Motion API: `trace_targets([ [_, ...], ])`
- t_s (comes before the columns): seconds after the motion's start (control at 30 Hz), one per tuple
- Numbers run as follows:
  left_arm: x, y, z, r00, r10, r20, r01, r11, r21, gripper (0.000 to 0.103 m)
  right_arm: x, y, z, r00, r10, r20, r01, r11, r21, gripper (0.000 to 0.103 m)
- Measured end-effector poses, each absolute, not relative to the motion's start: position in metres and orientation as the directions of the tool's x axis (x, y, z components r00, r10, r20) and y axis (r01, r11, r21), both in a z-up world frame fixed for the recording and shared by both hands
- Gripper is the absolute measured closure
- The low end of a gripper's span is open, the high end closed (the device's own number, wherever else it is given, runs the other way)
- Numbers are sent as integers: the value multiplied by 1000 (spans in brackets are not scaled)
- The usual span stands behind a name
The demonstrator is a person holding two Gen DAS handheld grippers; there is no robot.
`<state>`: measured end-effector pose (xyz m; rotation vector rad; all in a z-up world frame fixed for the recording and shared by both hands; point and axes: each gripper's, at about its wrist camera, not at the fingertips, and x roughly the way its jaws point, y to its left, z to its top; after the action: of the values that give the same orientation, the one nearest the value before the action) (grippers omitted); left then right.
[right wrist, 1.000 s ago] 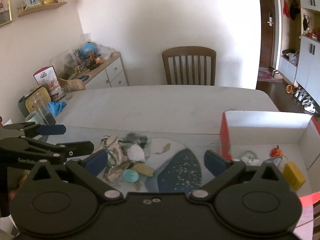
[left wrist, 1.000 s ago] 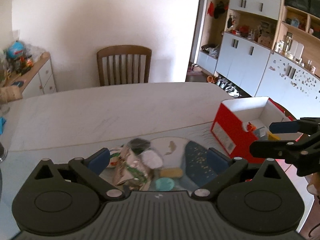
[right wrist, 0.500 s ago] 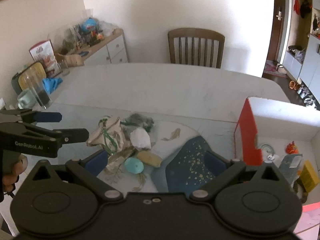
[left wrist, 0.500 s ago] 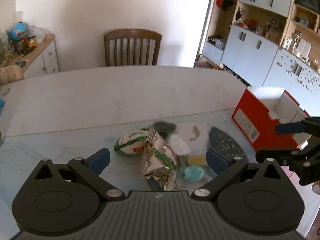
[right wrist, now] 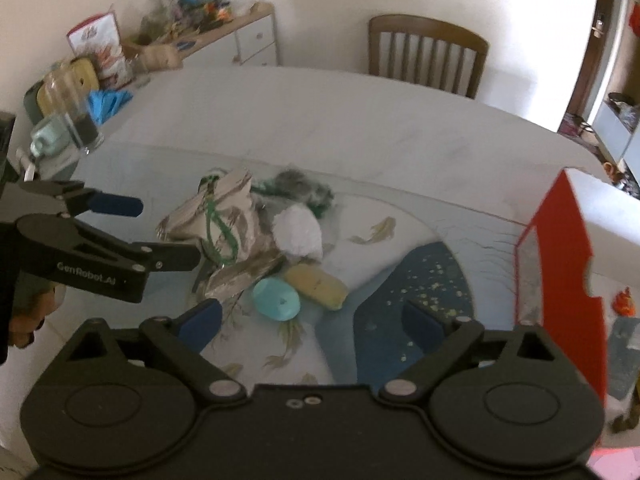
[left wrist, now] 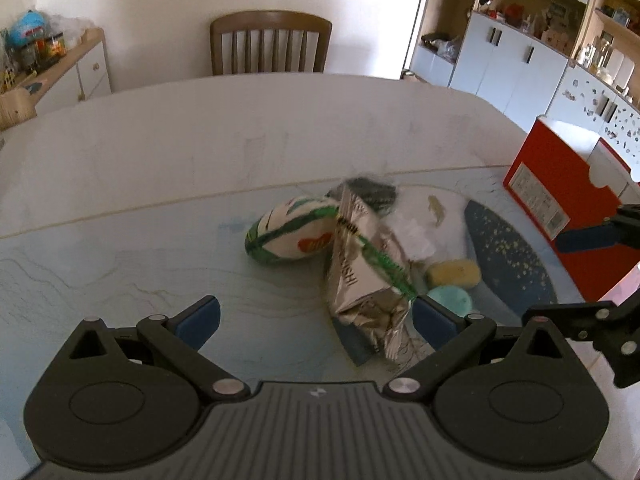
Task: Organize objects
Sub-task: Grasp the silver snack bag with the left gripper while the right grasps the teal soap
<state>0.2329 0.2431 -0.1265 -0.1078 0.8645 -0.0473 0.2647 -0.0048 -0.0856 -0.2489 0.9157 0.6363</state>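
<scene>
Wooden chair (left wrist: 271, 42) behind table (left wrist: 240, 120); sideboard (right wrist: 240, 36) left, clutter blurred, possibly toys.

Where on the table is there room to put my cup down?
The far half of the table, toward the chair, is bare. So is the mat left of the rugby ball. It is crowded around the foil bag and beside the red box.

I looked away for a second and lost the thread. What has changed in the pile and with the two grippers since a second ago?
Both open grippers, left gripper and right gripper, have drawn back and up without taking hold of anything; the views now tilt down on the pile. The rugby ball, silver foil packet, teal disc and red box lie where they were.
</scene>
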Motion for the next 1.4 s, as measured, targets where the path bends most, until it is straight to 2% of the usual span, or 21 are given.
trace_targets([
  [0.1,234,246,-129,649,-92,-755,-4,992,-125,0,265,2,-95,419,399,-816,-635,771,52,14],
  [0.33,236,240,-135,651,-158,-743,64,986,-154,0,266,17,-112,375,400,-836,-685,727,40,34],
  [0.6,250,235,-150,636,-181,-750,73,982,-174,1,270,30,-125,352,394,-849,-726,687,18,49],
  [0.8,254,228,-156,630,-204,-749,113,979,-171,15,273,36,-131,364,391,-845,-734,679,-2,51],
  [0.87,256,226,-155,634,-206,-745,119,978,-169,21,274,38,-133,365,388,-846,-737,675,-9,55],
  [0.93,257,224,-155,638,-202,-743,123,979,-160,35,274,39,-133,368,388,-845,-738,675,-12,60],
  [1.07,257,222,-154,634,-219,-742,148,976,-162,47,274,41,-133,374,392,-840,-741,671,-17,68],
  [1.23,254,217,-152,642,-208,-738,160,978,-136,57,271,43,-133,385,394,-835,-747,665,-31,70],
  [1.4,251,215,-148,630,-203,-750,153,979,-136,62,267,41,-129,399,396,-827,-745,666,-41,70],
])
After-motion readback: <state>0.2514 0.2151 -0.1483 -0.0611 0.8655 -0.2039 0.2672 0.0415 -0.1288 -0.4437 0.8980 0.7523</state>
